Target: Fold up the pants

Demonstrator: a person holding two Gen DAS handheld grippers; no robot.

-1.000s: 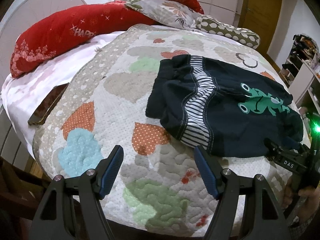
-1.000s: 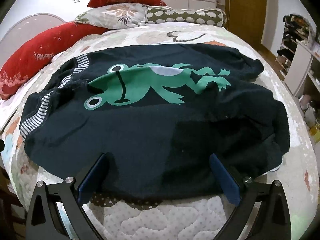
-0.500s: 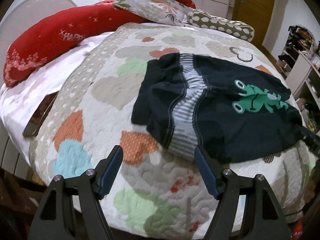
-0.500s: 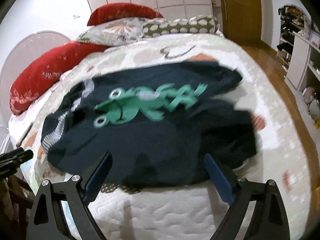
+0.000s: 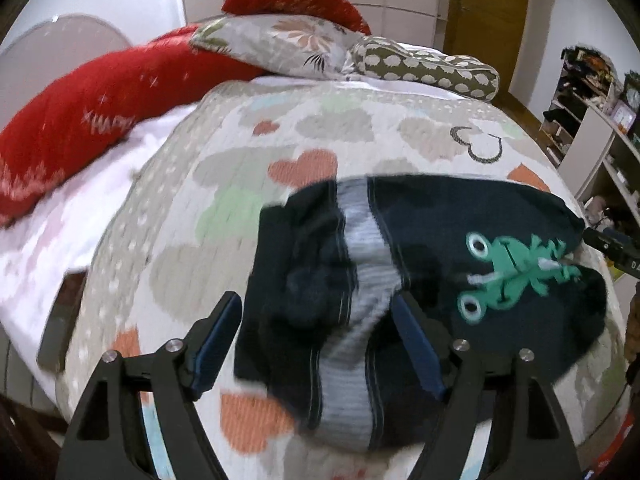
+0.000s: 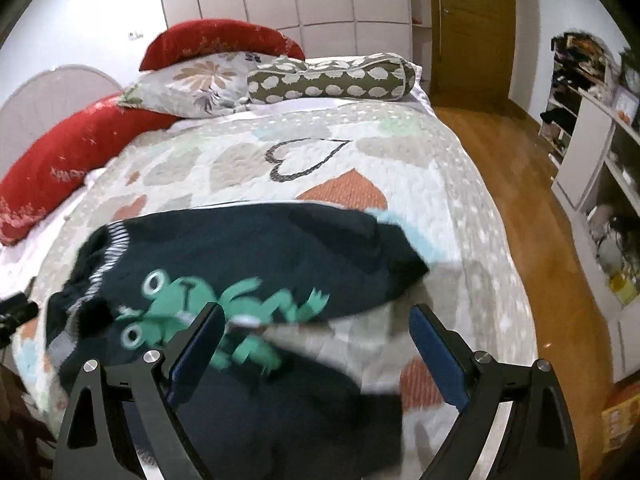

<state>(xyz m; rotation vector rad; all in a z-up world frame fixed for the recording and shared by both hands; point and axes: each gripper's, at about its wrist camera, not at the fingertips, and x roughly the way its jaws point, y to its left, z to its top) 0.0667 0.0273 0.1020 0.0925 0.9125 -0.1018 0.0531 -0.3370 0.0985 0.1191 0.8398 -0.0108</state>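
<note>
- The left hand-held gripper [image 5: 316,344] has its blue-padded jaws spread wide, framing the striped waistband [image 5: 360,280] of the pants [image 5: 440,240] without clamping it; whether the pads touch cloth is lost in blur.
- The right hand-held gripper [image 6: 316,344] also stands apart, one finger over the green frog print [image 6: 224,300], the other over bare quilt [image 6: 400,152].
- Neither holds anything; judging by this, both are lining up for a grasp, one at the waist end and one at the leg end, so a fold could be carried across.
- The dark navy pants lie rumpled near the foot edge of the bed, on the heart-patterned quilt, waistband bunched and turned out, legs [image 6: 340,248] spreading toward the right gripper's side.
- Both grippers point forward and downward over the near edge of the bed, held low; the right one's tip [image 5: 608,240] shows at the far edge of the left wrist view.
- Red pillows [image 6: 80,148], a floral pillow [image 6: 200,80] and a spotted bolster [image 6: 332,80] sit well apart at the head.
</note>
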